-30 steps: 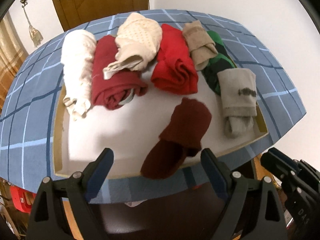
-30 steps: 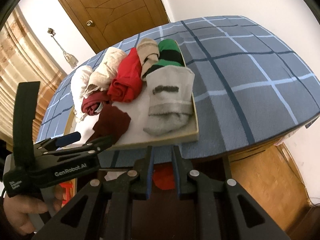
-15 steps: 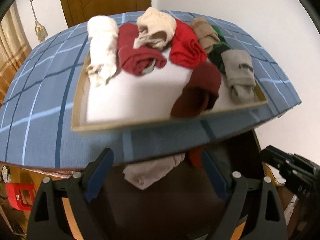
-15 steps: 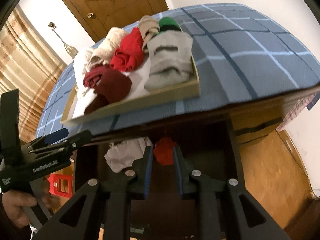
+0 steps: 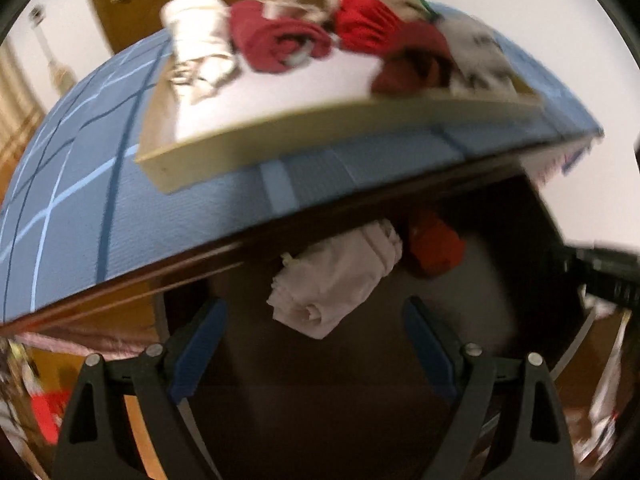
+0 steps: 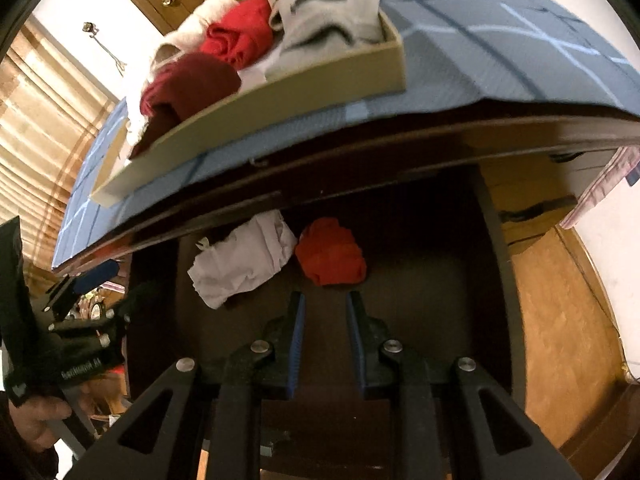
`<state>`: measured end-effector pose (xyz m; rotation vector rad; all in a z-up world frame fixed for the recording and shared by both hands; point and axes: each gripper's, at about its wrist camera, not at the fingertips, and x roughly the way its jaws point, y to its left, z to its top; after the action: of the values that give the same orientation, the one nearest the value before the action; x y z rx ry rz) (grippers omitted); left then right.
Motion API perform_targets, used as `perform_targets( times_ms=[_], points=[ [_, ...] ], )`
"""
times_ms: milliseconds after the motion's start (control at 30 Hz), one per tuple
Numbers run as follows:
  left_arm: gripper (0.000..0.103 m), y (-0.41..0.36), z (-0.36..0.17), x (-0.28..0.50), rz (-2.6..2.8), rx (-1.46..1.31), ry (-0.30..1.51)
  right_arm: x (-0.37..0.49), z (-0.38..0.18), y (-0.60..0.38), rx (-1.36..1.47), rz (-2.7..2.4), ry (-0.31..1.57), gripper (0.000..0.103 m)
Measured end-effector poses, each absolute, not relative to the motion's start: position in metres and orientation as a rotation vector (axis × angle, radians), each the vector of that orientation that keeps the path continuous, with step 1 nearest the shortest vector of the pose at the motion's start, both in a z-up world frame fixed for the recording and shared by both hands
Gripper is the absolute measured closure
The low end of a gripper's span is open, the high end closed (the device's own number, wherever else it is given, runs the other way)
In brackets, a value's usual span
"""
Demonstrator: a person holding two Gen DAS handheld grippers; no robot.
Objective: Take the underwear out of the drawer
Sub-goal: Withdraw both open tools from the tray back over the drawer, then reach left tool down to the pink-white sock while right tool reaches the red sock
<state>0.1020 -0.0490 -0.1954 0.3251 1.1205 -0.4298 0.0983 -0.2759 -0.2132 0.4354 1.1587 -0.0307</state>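
Observation:
An open dark drawer (image 5: 280, 380) (image 6: 420, 300) sits under the table edge. Two pieces of underwear lie in it: a rolled white one (image 5: 336, 280) (image 6: 240, 264) and, to its right, a red one (image 5: 434, 244) (image 6: 332, 252). My left gripper (image 5: 312, 306) is open wide just in front of the white roll, not touching it. My right gripper (image 6: 325, 300) points at the red piece from a little short of it, with a narrow gap between its jaws and nothing in them.
The table above has a blue checked cloth (image 5: 160, 220) (image 6: 480, 60) and a shallow tray (image 5: 320, 132) (image 6: 280, 96) with several rolled garments. Its overhanging edge covers the drawer's back. A hand (image 6: 32, 420) holds the left gripper. Wooden floor lies to the right.
Both grippers have sunk from above the table top to below its edge. The tray now shows from the side, and the drawer with the white and red pieces has come into view.

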Motion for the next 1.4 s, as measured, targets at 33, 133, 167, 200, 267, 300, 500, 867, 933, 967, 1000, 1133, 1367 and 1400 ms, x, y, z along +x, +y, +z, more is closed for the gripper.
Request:
perform_targets(
  times_ms=[33, 133, 167, 200, 267, 300, 500, 867, 933, 967, 1000, 1133, 1367, 1400],
  points=[
    [0.013, -0.05, -0.2, 0.101, -0.435, 0.344, 1.13, 0.1, -0.216, -0.275, 0.436, -0.031, 1.162, 0.079],
    [0.013, -0.048, -0.214, 0.104, -0.436, 0.33, 1.186, 0.105, -0.223, -0.269, 0.416, -0.027, 1.167, 0.079],
    [0.013, -0.047, -0.219, 0.105, -0.434, 0.316, 1.209, 0.108, -0.227, -0.267, 0.407, -0.024, 1.18, 0.079],
    [0.013, -0.047, -0.223, 0.106, -0.431, 0.311, 1.221, 0.109, -0.229, -0.266, 0.405, -0.023, 1.186, 0.079],
    [0.013, -0.046, -0.229, 0.106, -0.429, 0.307, 1.236, 0.112, -0.234, -0.265, 0.407, -0.017, 1.201, 0.079],
    [0.013, -0.046, -0.231, 0.106, -0.429, 0.305, 1.243, 0.113, -0.236, -0.265, 0.411, -0.016, 1.209, 0.079],
    [0.013, -0.04, -0.243, 0.107, -0.413, 0.291, 1.285, 0.117, -0.248, -0.266, 0.436, -0.02, 1.234, 0.079],
    [0.013, -0.037, -0.248, 0.088, -0.405, 0.278, 1.302, 0.109, -0.256, -0.263, 0.44, -0.009, 1.255, 0.079],
    [0.013, -0.037, -0.246, 0.084, -0.403, 0.278, 1.296, 0.106, -0.256, -0.263, 0.442, -0.01, 1.255, 0.079],
    [0.013, -0.036, -0.245, 0.082, -0.403, 0.277, 1.292, 0.105, -0.256, -0.263, 0.442, -0.01, 1.254, 0.079],
    [0.013, -0.036, -0.245, 0.082, -0.402, 0.276, 1.29, 0.104, -0.256, -0.263, 0.441, -0.01, 1.254, 0.079],
    [0.013, -0.032, -0.246, 0.079, -0.4, 0.27, 1.286, 0.096, -0.255, -0.261, 0.443, -0.008, 1.254, 0.079],
    [0.013, -0.039, -0.236, 0.064, -0.391, 0.268, 1.285, 0.082, -0.254, -0.252, 0.441, 0.014, 1.256, 0.079],
    [0.013, -0.038, -0.236, 0.061, -0.391, 0.268, 1.285, 0.079, -0.253, -0.251, 0.443, 0.017, 1.254, 0.079]
  ],
)
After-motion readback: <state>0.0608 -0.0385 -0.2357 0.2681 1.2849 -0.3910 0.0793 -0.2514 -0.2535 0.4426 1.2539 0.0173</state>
